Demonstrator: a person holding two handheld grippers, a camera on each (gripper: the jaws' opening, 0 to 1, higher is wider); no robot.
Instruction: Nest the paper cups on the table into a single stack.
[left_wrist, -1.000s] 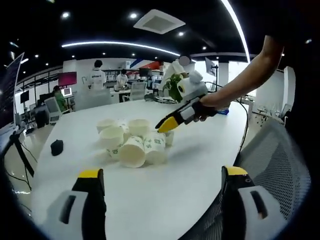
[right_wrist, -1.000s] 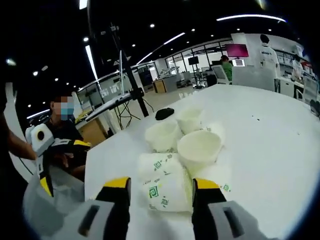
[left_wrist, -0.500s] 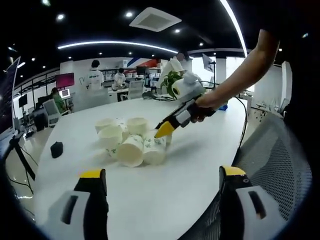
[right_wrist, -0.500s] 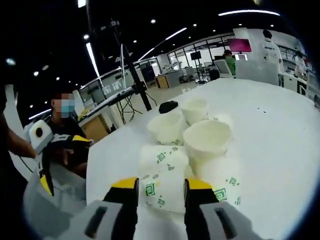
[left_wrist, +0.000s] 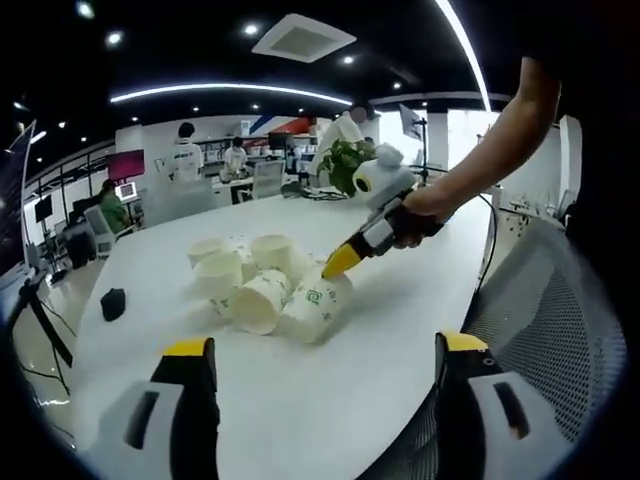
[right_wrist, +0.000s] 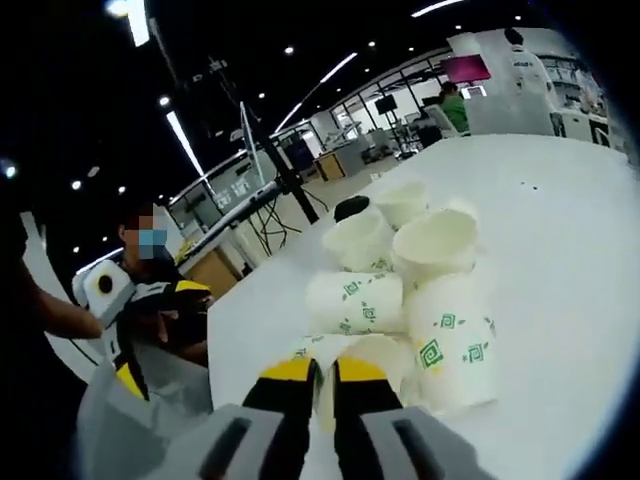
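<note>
- We see a bunch of paper cups (left_wrist: 255, 280) on the white table (left_wrist: 350, 370), just in front of the small black thing (left_wrist: 113, 303) lying on the table.
- Our right gripper (right_wrist: 322, 375) has its jaws almost closed, pinching the rim of one cup (left_wrist: 312, 308) at the near edge of the bunch; that cup is tipped over.
- Our left gripper (left_wrist: 325, 365) has its jaws wide open and holds nothing, well apart from the cups.
</note>
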